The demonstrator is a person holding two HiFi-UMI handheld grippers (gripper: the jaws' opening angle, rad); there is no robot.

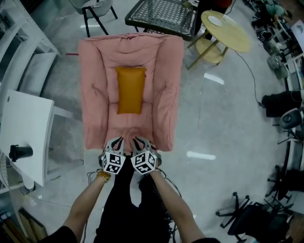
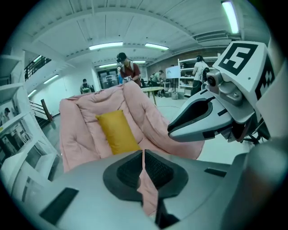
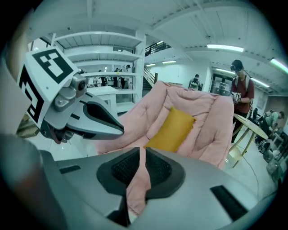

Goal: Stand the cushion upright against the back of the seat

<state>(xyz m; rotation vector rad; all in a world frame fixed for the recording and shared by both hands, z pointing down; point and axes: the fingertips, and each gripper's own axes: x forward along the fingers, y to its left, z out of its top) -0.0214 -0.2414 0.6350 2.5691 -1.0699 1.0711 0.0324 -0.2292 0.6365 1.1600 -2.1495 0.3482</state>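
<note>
A mustard-yellow cushion (image 1: 130,90) (image 2: 118,132) (image 3: 173,130) leans in the middle of a pink padded seat (image 1: 95,95) (image 2: 81,134) (image 3: 207,121), its top end against the backrest. Both grippers are side by side at the seat's front edge, well short of the cushion. My left gripper (image 1: 117,140) (image 2: 143,155) is shut, with a fold of the pink seat fabric (image 2: 146,193) pinched between its pads. My right gripper (image 1: 138,140) (image 3: 141,152) is shut the same way on pink fabric (image 3: 135,191). Each gripper view shows the other gripper beside it.
A round wooden table (image 1: 225,29) and a black mesh chair (image 1: 164,14) stand behind the seat. A white table (image 1: 23,133) with a black object (image 1: 19,152) is at the left. Office chairs (image 1: 251,218) stand at the lower right. A person (image 2: 128,72) (image 3: 240,90) stands beyond the seat.
</note>
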